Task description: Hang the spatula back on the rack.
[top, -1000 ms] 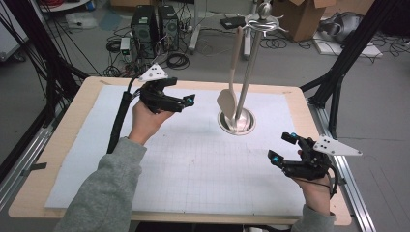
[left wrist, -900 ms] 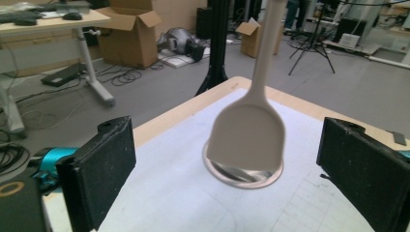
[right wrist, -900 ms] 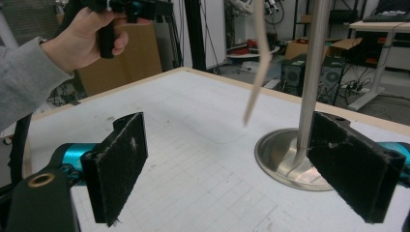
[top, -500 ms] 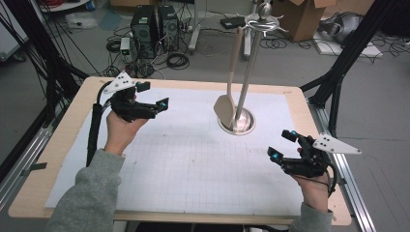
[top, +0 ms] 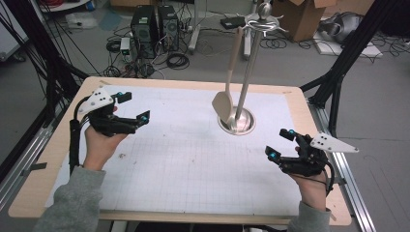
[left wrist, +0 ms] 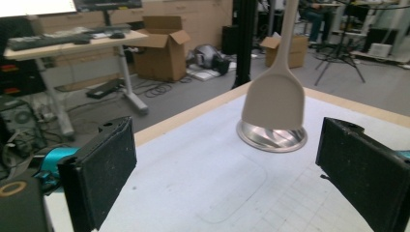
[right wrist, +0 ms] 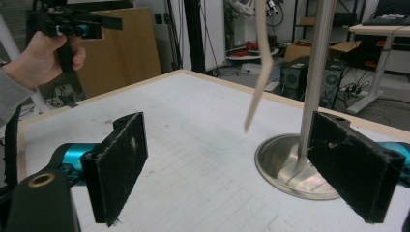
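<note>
R tool [top: 280,144] sits nearest, at the near-right part of the surface [top: 193,169], held in the person's right hand [top: 312,181]. Jaws wide apart, released, nothing btwn them; grey three-cornered plate on top points toward the right edge. In the right gripper view the two black pads stand far apart w/ bare gridded mat btwn them.

L tool [top: 133,108] is farther up on the left side, over the mat near the left-rear corner, gripped by the left hand [top: 99,145] w/ a grey sleeve [top: 72,203] behind it. Also released: jaws spread wide, empty. Black cable trails down along the forearm. Right gripper view catches it too, up at top left [right wrist: 104,21], lifted above the surface.

Both tools are well apart from each other and from the stand.

Farther back, roughly centre-right of the mat: a metal stand [top: 247,72] w/ round shiny base [top: 241,124] resting on the surface and a thin upright pole. A beige spatula [top: 225,96] hangs from the hooks at the pole's top; handle runs down beside the pole, blade low, just over the base's left rim. Can't tell if blade touches the base. Left gripper view looks straight at the blade [left wrist: 274,101], framed btwn its open pads.

Beyond the surface: floor w/ PC towers [top: 152,24], cables, cardboard box [top: 302,17].
</note>
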`<state>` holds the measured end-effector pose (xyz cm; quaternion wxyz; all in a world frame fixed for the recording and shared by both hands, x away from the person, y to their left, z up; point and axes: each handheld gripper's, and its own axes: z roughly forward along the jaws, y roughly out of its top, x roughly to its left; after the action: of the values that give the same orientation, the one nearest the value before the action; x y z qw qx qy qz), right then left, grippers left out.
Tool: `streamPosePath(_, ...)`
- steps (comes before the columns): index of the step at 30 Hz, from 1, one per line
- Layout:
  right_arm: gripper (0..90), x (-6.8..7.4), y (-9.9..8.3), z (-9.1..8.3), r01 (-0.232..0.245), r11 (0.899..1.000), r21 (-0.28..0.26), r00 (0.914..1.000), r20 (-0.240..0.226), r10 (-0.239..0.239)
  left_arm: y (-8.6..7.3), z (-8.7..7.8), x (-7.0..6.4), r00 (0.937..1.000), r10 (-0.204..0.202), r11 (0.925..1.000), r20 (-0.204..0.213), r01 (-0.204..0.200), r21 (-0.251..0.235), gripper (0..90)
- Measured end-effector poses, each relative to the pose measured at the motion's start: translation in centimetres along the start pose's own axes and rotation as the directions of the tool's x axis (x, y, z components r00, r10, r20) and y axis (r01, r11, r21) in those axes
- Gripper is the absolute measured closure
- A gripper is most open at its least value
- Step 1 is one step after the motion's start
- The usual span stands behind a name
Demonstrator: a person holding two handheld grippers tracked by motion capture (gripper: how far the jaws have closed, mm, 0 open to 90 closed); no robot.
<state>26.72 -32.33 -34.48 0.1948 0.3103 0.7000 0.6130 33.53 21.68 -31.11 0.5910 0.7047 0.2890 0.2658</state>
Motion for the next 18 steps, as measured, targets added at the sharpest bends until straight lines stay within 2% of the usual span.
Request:
streamPosePath(8, 13.8, -0.2, 0.2, 0.5, -0.004, 1.0, -0.008, 1.0, -0.002, 0.004, -1.2, -3.2, 0.7, 0.9984, -0.026, 0.9996, -0.051, 0.025, -0.012, 7.6)
streamPosePath(14, 13.8, -0.4, 0.2, 0.8, -0.003, 1.0, -0.013, 1.0, 0.005, 0.003, -2.3, -5.7, 1.3, 0.9918, -0.055, 0.9984, -0.115, 0.053, -0.017, 7.6)
streamPosePath(18, 13.8, -0.5, 0.2, 1.0, 0.033, 0.999, 0.007, 0.998, 0.055, -0.033, -3.1, -7.0, 1.3, 0.9888, -0.056, 0.9983, -0.138, 0.053, -0.025, 7.6)
